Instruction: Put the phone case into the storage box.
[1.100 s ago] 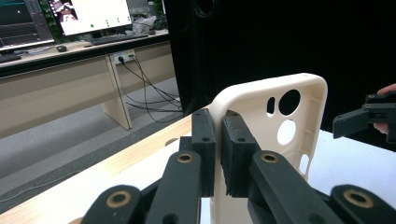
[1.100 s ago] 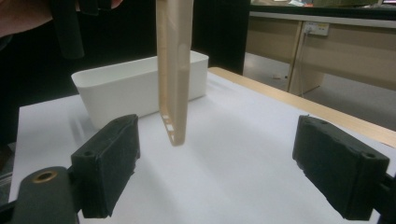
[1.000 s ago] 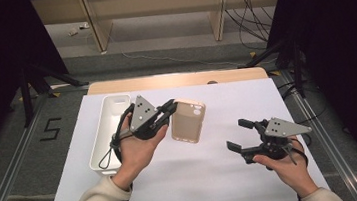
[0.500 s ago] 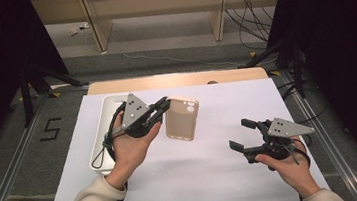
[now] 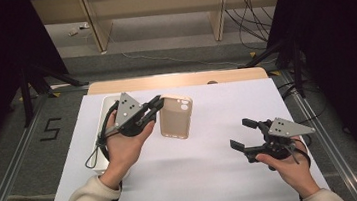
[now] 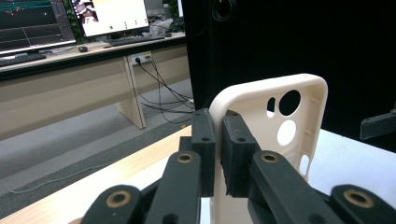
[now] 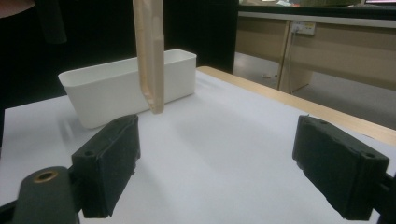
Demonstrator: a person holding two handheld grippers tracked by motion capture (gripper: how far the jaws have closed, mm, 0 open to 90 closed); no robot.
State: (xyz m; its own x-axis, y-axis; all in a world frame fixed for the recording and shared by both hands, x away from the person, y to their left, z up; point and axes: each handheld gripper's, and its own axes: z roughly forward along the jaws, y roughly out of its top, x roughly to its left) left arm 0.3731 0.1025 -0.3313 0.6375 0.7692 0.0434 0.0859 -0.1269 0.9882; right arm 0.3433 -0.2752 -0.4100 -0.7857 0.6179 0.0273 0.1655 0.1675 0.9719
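Observation:
A beige phone case (image 5: pixel 176 117) hangs in the air above the table, its camera cut-outs at the far end. My left gripper (image 5: pixel 158 104) is shut on its left rim; in the left gripper view the two jaws pinch the case (image 6: pixel 275 116) edge, gripper (image 6: pixel 218 140). In the right gripper view the case (image 7: pixel 149 51) appears edge-on, lifted off the white surface. My right gripper (image 5: pixel 240 135) is held low at the table's right side, open, gripper (image 7: pixel 215 163), with nothing between its jaws.
A white rectangular bin (image 5: pixel 104 133) stands at the table's left, partly behind my left hand; it appears as bin (image 7: pixel 126 84) in the right gripper view. The white table cover (image 5: pixel 214 177) spreads between the hands. A wooden strip (image 5: pixel 179 79) edges the far side.
My left gripper has carried the phone case a little left and away, lifting it. The right gripper has shifted only slightly and stays open.

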